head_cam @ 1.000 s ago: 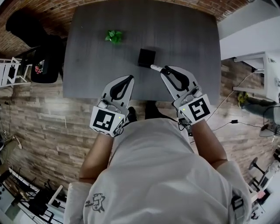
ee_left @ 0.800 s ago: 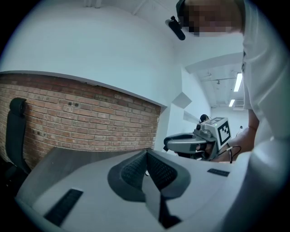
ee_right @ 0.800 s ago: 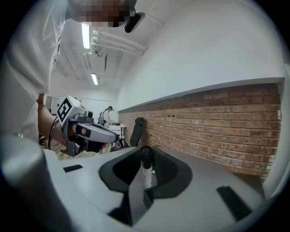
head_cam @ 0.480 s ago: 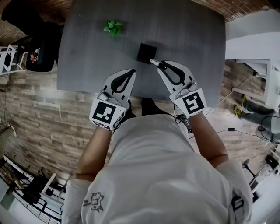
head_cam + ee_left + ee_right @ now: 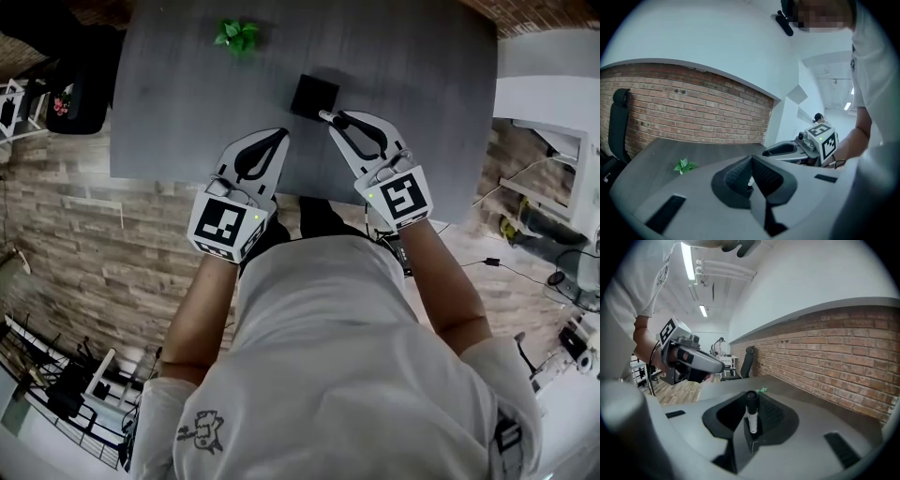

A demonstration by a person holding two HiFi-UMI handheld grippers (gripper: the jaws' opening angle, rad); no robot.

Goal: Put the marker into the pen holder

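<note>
the right gripper (image 5: 332, 118) is squeezed tight on the marker (image 5: 751, 411). in the head view it is in the upper middle, right next to the black pen holder (image 5: 314, 95) on the gray table (image 5: 187, 112). the left gripper (image 5: 281, 134) is closed with nothing in it, just lower left of the holder.

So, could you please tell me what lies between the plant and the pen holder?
Nothing: in the head view, the table between the plant and the pen holder is bare.
</note>
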